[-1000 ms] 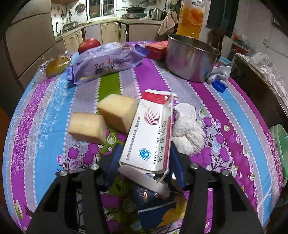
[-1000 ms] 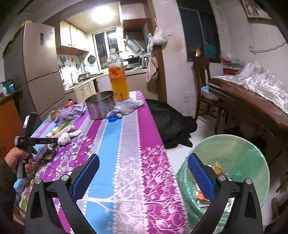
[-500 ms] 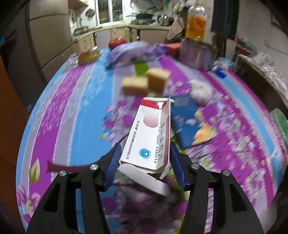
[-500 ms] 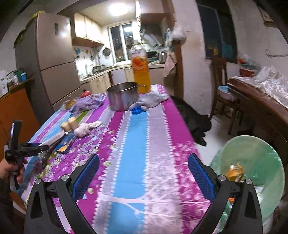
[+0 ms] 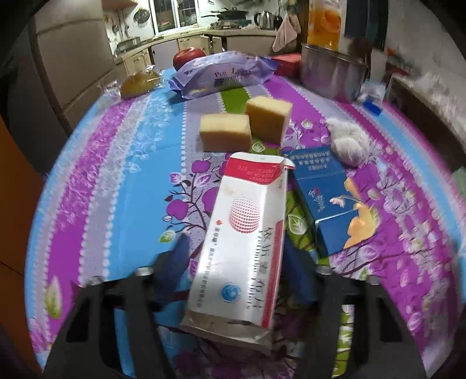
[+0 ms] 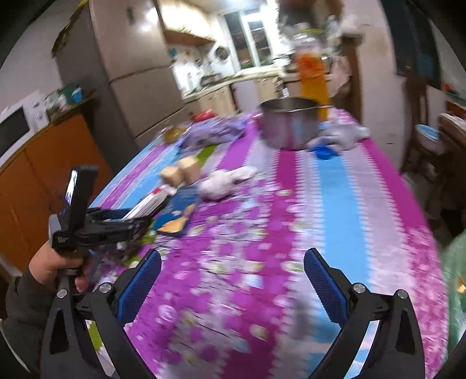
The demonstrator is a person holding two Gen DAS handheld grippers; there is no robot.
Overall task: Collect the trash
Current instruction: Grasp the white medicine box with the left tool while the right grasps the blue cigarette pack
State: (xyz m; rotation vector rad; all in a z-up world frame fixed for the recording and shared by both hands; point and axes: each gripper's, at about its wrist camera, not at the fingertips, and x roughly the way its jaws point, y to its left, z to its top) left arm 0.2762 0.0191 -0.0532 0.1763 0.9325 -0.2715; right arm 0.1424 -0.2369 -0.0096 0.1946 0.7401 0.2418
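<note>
My left gripper [image 5: 236, 262] is shut on a white and red medicine box [image 5: 244, 233] and holds it above the tablecloth. In the right wrist view the left gripper [image 6: 137, 221] holds the box [image 6: 148, 202] at the table's left side. A blue carton [image 5: 329, 198] lies flat to the right of the box, with a crumpled white tissue [image 5: 348, 141] beyond it. My right gripper [image 6: 230, 282] is open and empty over the table's near part. A green trash bin [image 6: 455, 280] shows at the right edge.
Two yellow sponges [image 5: 247, 125], a purple snack bag [image 5: 221, 74], an apple [image 5: 188, 55], a steel pot [image 5: 332, 71] and an orange juice bottle [image 5: 326, 23] stand further back. A blue cap [image 6: 324, 151] and a cloth [image 6: 343, 135] lie by the pot.
My left gripper has lifted the medicine box and drawn back from the sponges. My right gripper has swung left, from over the green bin to over the table.
</note>
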